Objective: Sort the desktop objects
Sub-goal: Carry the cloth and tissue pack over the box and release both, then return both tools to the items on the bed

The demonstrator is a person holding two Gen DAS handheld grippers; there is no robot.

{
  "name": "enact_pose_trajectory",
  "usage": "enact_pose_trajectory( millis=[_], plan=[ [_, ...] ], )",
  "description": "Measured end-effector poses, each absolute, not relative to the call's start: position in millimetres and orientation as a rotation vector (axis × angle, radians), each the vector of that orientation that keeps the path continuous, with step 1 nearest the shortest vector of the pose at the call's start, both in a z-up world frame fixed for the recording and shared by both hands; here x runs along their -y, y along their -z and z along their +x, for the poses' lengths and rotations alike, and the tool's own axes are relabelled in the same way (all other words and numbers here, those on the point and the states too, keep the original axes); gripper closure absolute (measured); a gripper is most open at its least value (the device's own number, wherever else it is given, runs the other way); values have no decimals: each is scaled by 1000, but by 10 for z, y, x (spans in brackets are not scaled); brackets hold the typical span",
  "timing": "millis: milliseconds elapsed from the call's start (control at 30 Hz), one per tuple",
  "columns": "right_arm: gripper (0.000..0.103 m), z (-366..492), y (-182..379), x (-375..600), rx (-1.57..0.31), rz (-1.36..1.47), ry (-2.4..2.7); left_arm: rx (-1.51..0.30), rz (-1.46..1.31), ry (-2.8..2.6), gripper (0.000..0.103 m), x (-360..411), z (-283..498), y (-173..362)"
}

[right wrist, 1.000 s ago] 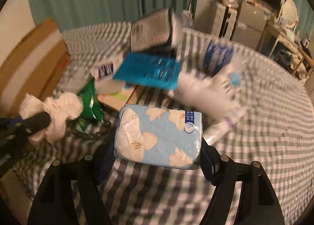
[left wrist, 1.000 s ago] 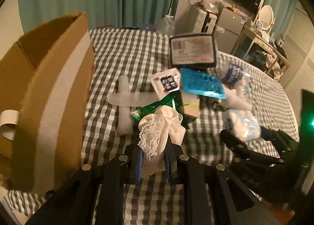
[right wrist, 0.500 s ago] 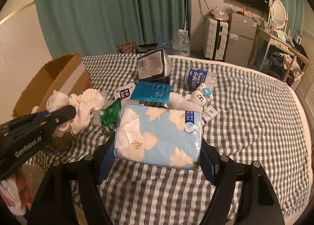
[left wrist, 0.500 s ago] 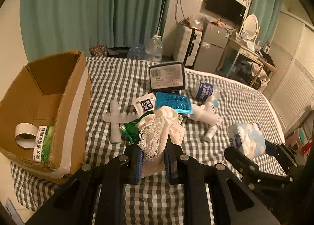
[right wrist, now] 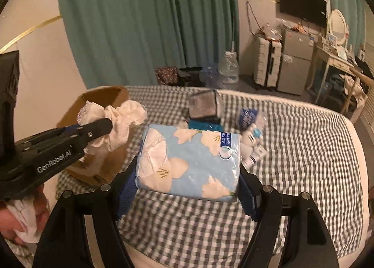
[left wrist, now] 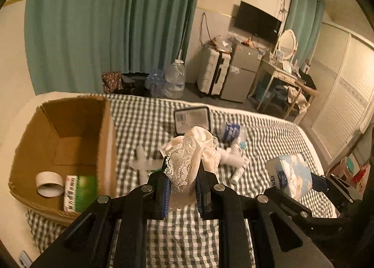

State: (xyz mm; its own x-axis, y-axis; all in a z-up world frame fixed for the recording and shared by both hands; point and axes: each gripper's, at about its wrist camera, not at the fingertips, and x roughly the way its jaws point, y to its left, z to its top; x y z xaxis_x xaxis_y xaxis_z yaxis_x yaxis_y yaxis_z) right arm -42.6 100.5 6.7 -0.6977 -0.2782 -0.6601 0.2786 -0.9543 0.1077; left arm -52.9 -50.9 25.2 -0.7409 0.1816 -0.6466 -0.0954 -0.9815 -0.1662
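My left gripper point(left wrist: 181, 192) is shut on a cream lace cloth point(left wrist: 187, 153) and holds it well above the checked tabletop. It also shows in the right wrist view point(right wrist: 100, 125), with the cloth point(right wrist: 121, 118) hanging near the cardboard box point(right wrist: 105, 97). My right gripper point(right wrist: 188, 188) is shut on a blue flowered tissue pack point(right wrist: 189, 160), raised above the table; the pack shows at the right of the left wrist view point(left wrist: 289, 174). The open cardboard box point(left wrist: 105, 141) stands at the left with a tape roll point(left wrist: 49, 184) and a green-white packet point(left wrist: 79, 193) inside.
On the checked cloth point(left wrist: 145, 123) lie a black-framed box point(left wrist: 191, 119), a blue wrapped bottle point(left wrist: 230, 131), a white toy and tube point(left wrist: 233, 160) and a white comb point(left wrist: 142, 160). Suitcase, small fridge and dressing table stand behind.
Both grippers have risen and drawn back from the table with their loads; the pile of objects looks smaller and farther. The box's inside has come into view at the left.
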Motion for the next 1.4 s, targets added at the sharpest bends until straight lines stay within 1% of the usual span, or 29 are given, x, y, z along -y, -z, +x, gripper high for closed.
enact_pose_trajectory(
  millis=[200,267,433,533,667,833,900,933,1000,1033,1067,1100,1133,1200,1267,1400],
  plan=[
    [29,-578,-418,-535,-42,950,2565,205,-1000,-2873,85,1067,-599,-575],
    [29,-657,-504,-344,-31,939,2515,179,-993,-2917,85,1264,-636,-655],
    [29,-856,-606,263,-55,924,2404,145,-1035,-3000,85,1813,-791,-679],
    [29,-1077,-508,676,-29,956,2323,176,-1090,-3037,85,2128,-909,-522],
    [29,-1453,-213,1106,13,1061,2242,260,-1230,-3030,85,2518,-1104,-134],
    [29,-1938,137,1481,41,1183,2184,329,-1352,-2991,85,2745,-1290,307],
    [28,-2052,223,1591,46,1203,2159,320,-1387,-2970,85,2771,-1347,438],
    [27,-2098,255,1646,43,1207,2151,309,-1395,-2959,83,2774,-1374,488],
    [27,-2189,313,1705,64,1225,2139,279,-1410,-2949,69,2775,-1429,555],
    [26,-2236,344,1718,92,1239,2121,259,-1430,-2960,45,2768,-1450,570],
    [21,-2269,349,1723,110,1248,2109,249,-1453,-2985,21,2772,-1445,580],
    [16,-2272,342,1728,124,1255,2101,252,-1456,-3000,16,2764,-1431,576],
    [15,-2282,336,1719,133,1257,2105,260,-1443,-3003,16,2767,-1404,571],
    [15,-2274,291,1669,129,1244,2139,250,-1438,-3002,16,2763,-1367,560],
    [15,-2236,209,1590,124,1216,2178,199,-1460,-3028,16,2755,-1304,535],
    [15,-2097,24,1250,148,1186,2217,173,-1417,-3035,15,2582,-1122,366]
  ],
)
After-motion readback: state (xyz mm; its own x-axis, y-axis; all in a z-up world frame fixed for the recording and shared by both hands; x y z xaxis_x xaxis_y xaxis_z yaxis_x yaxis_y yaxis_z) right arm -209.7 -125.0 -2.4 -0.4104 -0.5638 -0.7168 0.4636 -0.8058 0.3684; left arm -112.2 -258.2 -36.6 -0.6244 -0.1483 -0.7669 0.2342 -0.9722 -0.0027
